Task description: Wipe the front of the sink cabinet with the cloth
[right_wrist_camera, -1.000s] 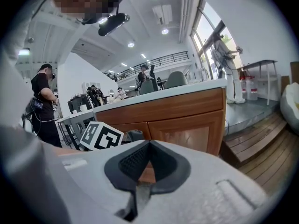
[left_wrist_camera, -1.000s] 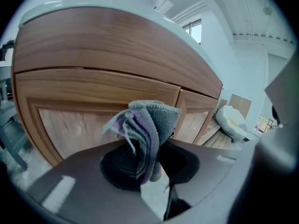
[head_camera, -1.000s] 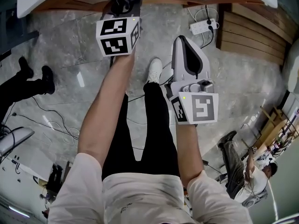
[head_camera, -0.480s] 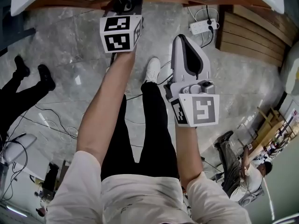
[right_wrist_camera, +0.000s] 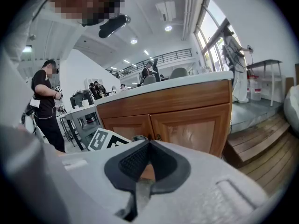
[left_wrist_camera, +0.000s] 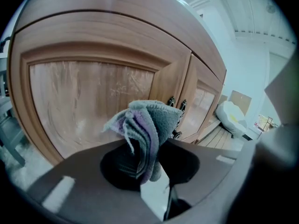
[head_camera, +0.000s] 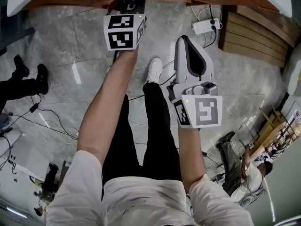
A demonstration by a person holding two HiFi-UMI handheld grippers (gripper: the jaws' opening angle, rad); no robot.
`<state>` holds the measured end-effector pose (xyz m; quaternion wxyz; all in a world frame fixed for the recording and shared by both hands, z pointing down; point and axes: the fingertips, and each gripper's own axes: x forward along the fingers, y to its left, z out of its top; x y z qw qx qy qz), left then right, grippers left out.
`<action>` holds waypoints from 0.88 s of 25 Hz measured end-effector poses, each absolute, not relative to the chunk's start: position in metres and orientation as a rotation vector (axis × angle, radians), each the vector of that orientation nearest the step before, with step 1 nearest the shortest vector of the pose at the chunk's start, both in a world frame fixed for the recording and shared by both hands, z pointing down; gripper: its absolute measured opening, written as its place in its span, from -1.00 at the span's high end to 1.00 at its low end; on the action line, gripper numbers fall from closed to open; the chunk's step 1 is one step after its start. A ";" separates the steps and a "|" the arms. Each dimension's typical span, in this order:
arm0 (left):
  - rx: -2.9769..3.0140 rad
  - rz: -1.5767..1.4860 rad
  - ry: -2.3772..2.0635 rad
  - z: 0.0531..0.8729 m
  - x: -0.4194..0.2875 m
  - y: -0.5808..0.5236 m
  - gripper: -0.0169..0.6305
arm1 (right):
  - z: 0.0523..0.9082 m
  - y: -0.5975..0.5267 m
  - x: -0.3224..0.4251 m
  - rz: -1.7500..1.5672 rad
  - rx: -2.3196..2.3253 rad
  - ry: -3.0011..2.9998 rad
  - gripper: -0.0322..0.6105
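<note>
Pinching the cloth [left_wrist_camera: 145, 133], the left gripper [head_camera: 130, 0] has edged rightward along the cabinet [left_wrist_camera: 88, 97]; right gripper [head_camera: 185, 43] stays closed.

shirt [head_camera: 141, 199]: off-white, short sleeves | trousers [head_camera: 157, 126]: black | shoe [head_camera: 154, 69]: white | left gripper [head_camera: 128, 1]: dark grey shell | left cube [head_camera: 123, 32]: white, black square markers, small green light | right gripper [head_camera: 185, 41]: pale grey shell, black ribbed pads | right cube [head_camera: 201, 111]: grey-and-white markers, green light at corner
</note>
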<state>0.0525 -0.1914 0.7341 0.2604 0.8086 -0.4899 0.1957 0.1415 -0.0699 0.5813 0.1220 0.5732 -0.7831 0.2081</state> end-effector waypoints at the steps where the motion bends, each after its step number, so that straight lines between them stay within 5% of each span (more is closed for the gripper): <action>1: 2.188 0.530 -1.327 0.735 0.051 -0.191 0.64 | 0.582 -0.070 0.141 0.606 1.672 -2.286 0.91; 22: 2.151 0.540 -1.374 0.742 0.009 -0.195 0.65 | 0.581 -0.075 0.115 0.605 1.636 -2.292 0.91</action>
